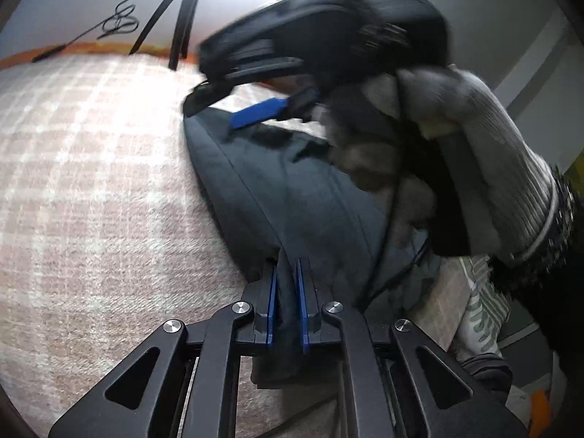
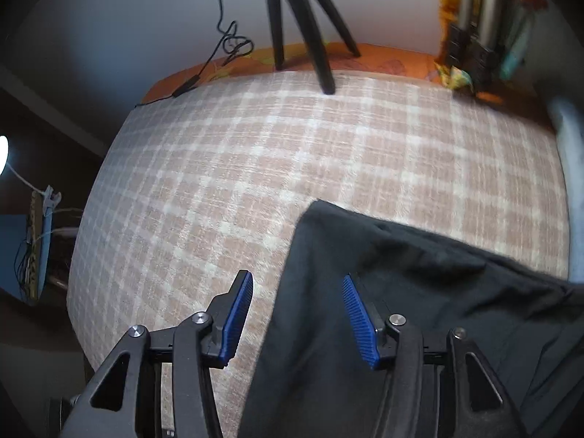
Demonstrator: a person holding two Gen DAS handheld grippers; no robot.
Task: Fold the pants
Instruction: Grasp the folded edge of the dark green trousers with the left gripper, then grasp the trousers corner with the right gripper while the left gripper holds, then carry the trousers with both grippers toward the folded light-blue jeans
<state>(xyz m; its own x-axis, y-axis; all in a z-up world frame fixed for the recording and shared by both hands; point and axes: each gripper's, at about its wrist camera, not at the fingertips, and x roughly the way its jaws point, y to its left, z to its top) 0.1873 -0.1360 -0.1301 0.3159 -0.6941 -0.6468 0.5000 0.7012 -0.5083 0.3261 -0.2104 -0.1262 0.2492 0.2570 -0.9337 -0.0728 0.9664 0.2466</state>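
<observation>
Dark grey pants (image 1: 292, 189) lie bunched on a pink plaid bedcover (image 1: 91, 182). My left gripper (image 1: 286, 266) is shut on a raised fold of the pants at their near end. Further back, a hand in a grey knit glove (image 1: 492, 153) holds the right gripper over the pants' far end, with one of its blue pads (image 1: 257, 114) showing. In the right wrist view, my right gripper (image 2: 295, 277) stands open above the pants (image 2: 401, 292). The cloth's left edge runs between its fingers without touching either pad.
A black tripod (image 2: 306, 29) stands at the far edge of the bedcover (image 2: 292, 146), with a black cable (image 2: 226, 43) beside it against the wall. Orange bedding and cluttered items (image 2: 471, 54) sit at the far right. The cover drops off at its left edge.
</observation>
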